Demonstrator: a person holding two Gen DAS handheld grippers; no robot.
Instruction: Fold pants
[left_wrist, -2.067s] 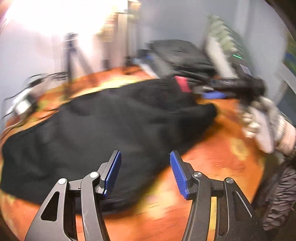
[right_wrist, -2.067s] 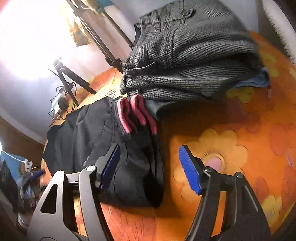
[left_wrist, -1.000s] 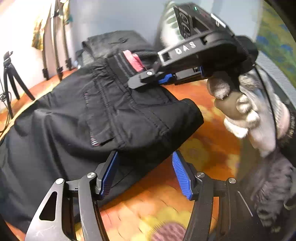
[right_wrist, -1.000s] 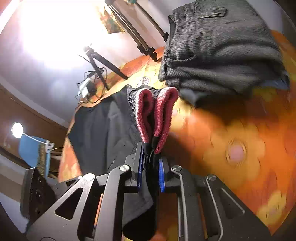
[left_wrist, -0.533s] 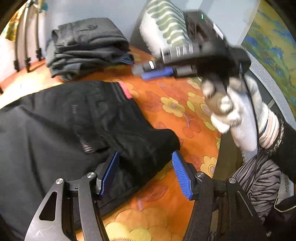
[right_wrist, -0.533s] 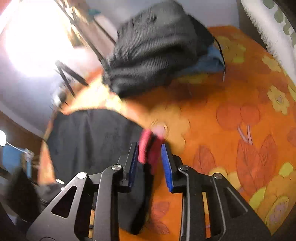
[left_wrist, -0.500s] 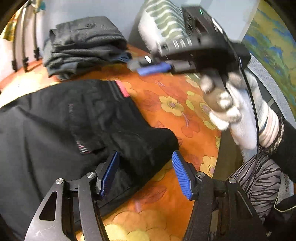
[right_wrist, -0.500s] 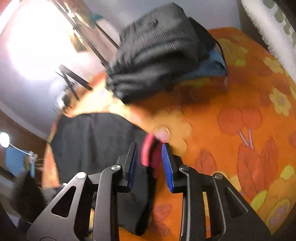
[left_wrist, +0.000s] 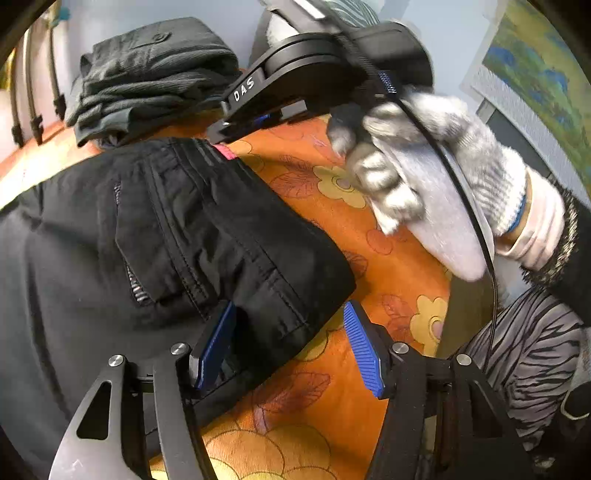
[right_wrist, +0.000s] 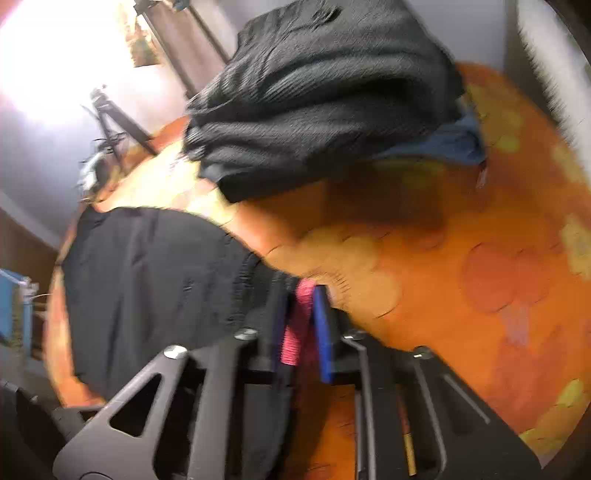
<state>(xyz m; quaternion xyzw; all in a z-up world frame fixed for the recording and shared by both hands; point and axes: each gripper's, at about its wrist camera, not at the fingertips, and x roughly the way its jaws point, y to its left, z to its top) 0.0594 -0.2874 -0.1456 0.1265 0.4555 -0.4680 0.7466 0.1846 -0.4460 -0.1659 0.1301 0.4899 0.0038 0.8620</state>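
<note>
Two tongs work on one pair of black pants (left_wrist: 155, 236) spread over an orange flowered cloth (left_wrist: 369, 258) on the worktop. The left tongs (left_wrist: 288, 343) stand open over the near edge of the folded waist end, one blue pad above the black cloth and the other above the orange cloth, neither pressing. The right tongs (right_wrist: 301, 325) are closing on the pink waistband lining (right_wrist: 297, 332), which sits between their blue pads, at the pants' far corner. A gloved hand (left_wrist: 436, 173) holds those tongs. A stack of folded grey garments (right_wrist: 325, 96) sits near the far edge of the worktop, apart from the black pants.
</note>
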